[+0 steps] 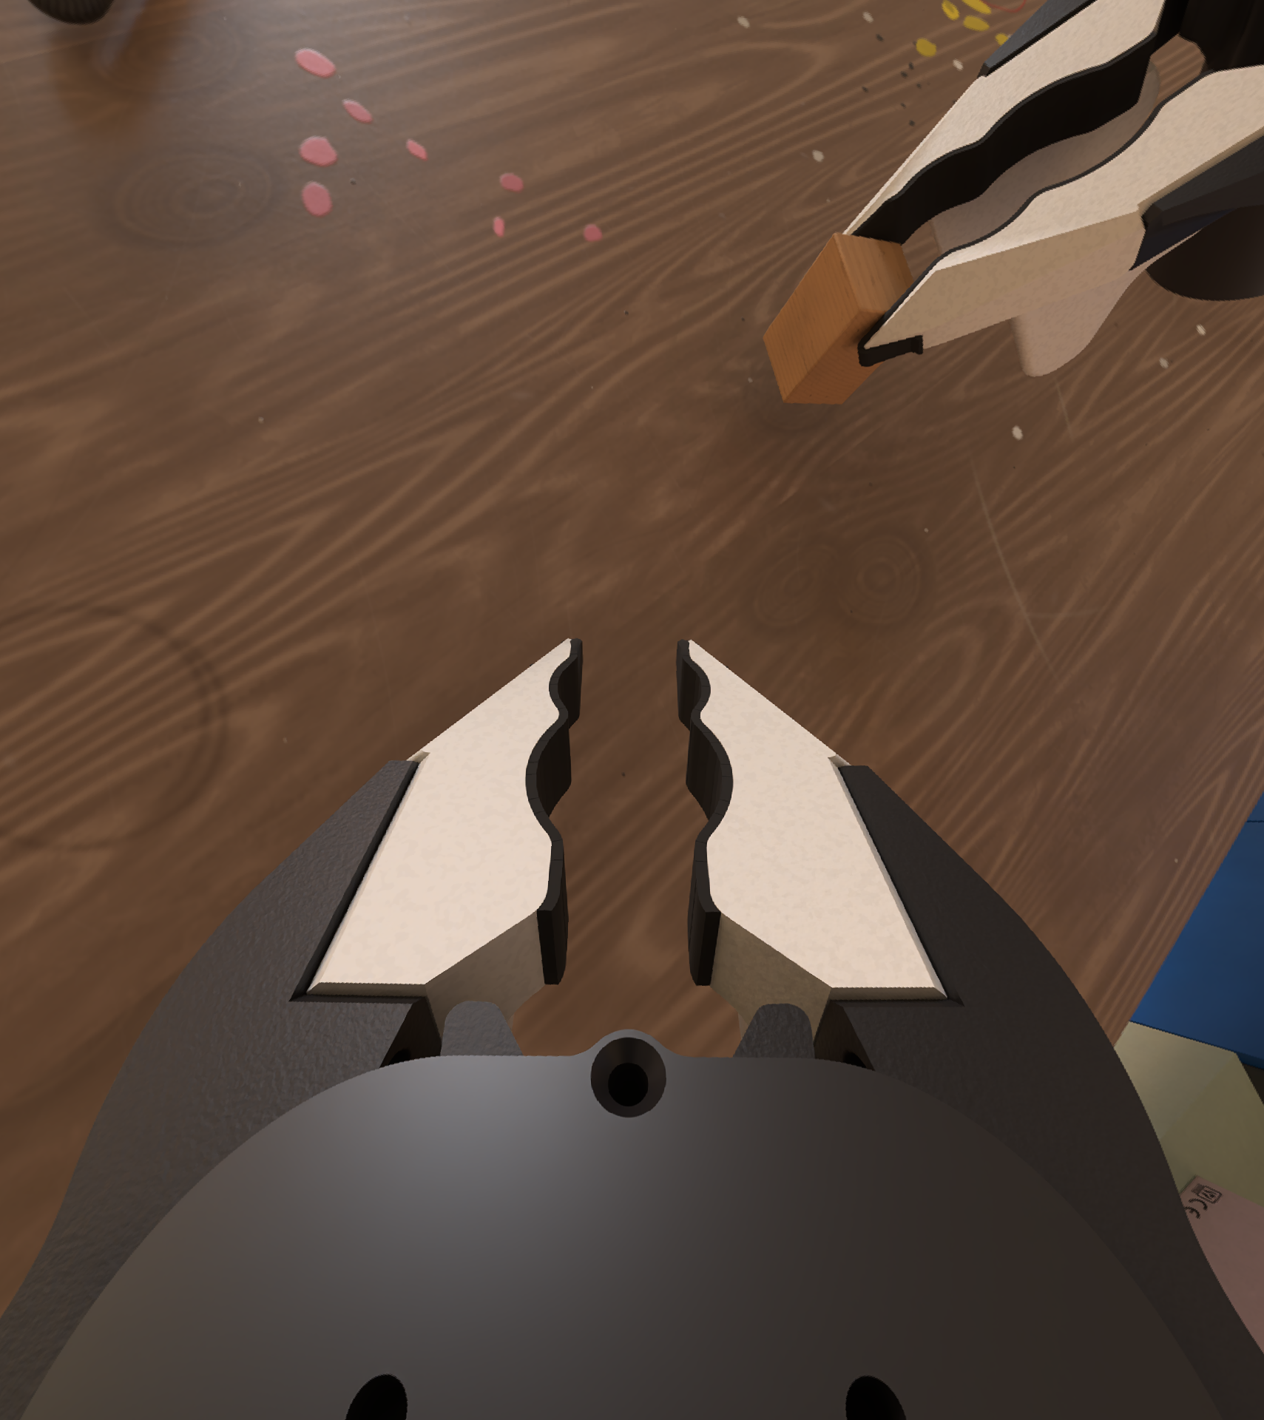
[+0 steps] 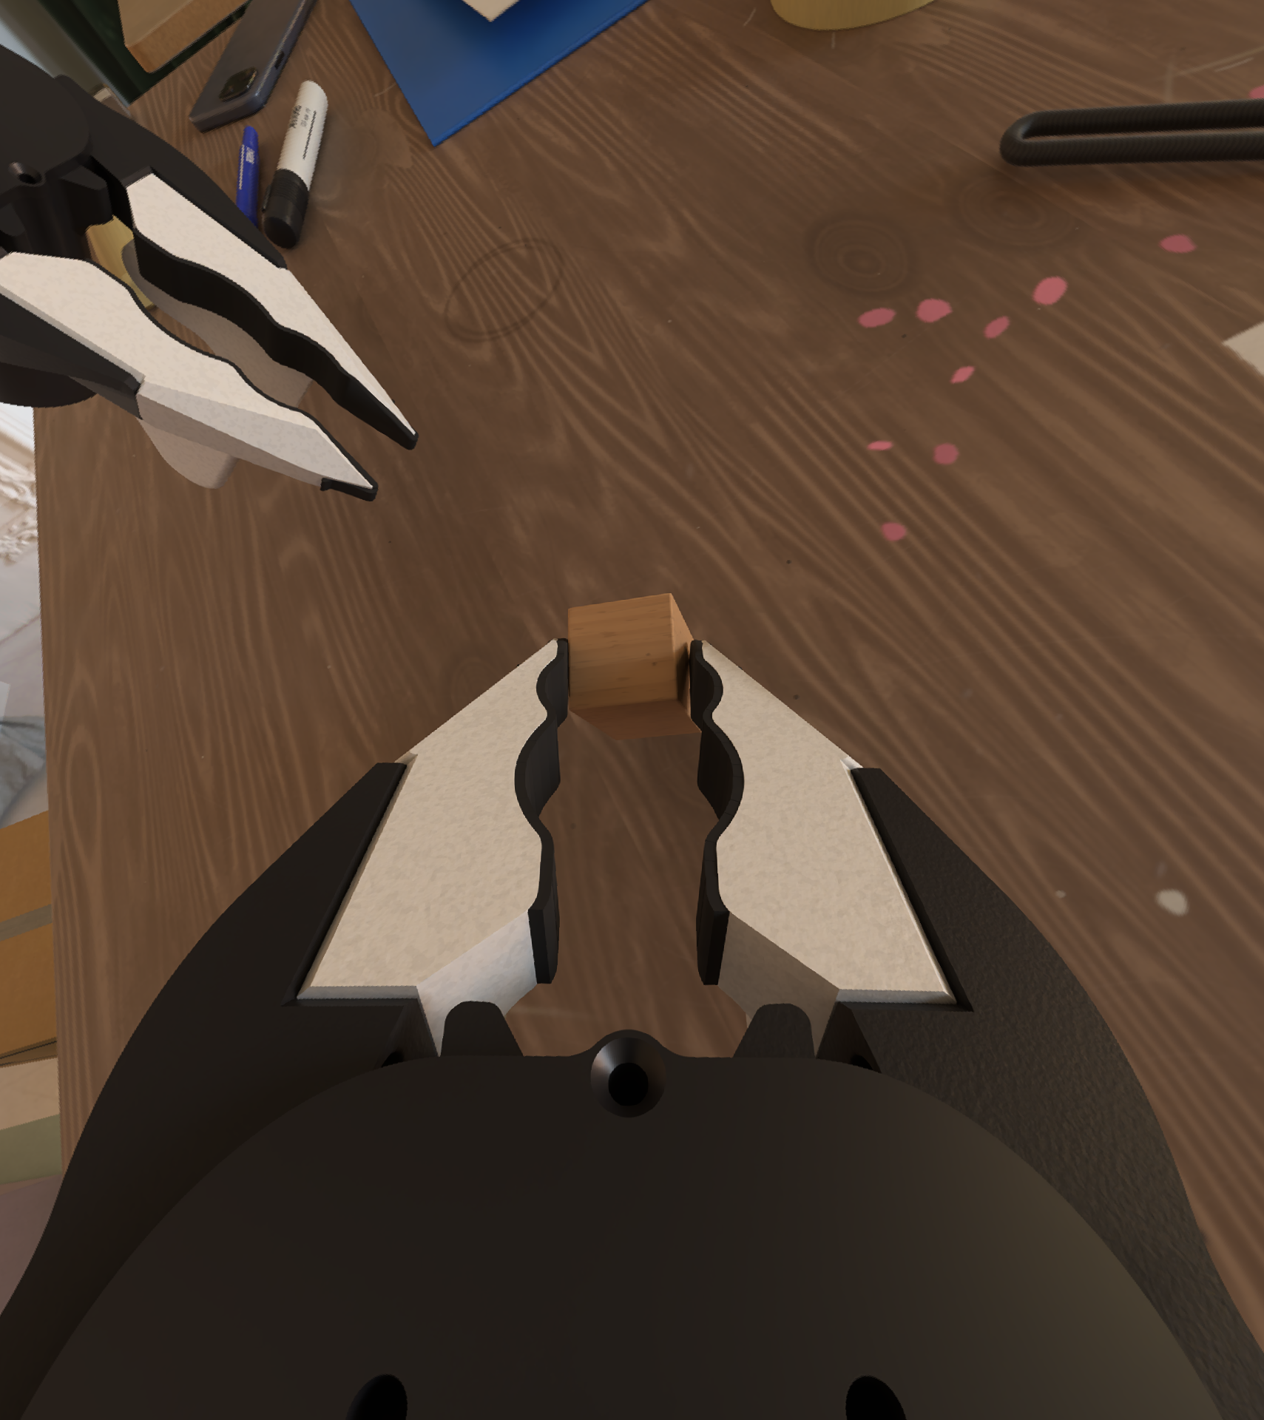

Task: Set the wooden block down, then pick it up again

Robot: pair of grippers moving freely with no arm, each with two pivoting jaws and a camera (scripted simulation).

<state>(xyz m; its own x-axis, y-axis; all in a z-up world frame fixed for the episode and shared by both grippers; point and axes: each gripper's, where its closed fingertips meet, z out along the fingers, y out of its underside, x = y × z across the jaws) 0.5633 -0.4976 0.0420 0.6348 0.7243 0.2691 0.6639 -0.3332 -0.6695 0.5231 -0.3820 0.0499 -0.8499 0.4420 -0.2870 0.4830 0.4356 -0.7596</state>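
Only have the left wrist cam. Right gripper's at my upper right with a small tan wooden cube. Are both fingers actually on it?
Observer: Yes. In the right wrist view the small tan wooden cube sits between the two fingertips of the right gripper, one on each side face.
Operator: Anything far ahead of it?
Observer: A long black looped bar lies on the brown wooden table, ahead and to the right.
Operator: And near my gripper?
Observer: Beyond the left gripper, a black-and-white marker lies beside a blue pen.
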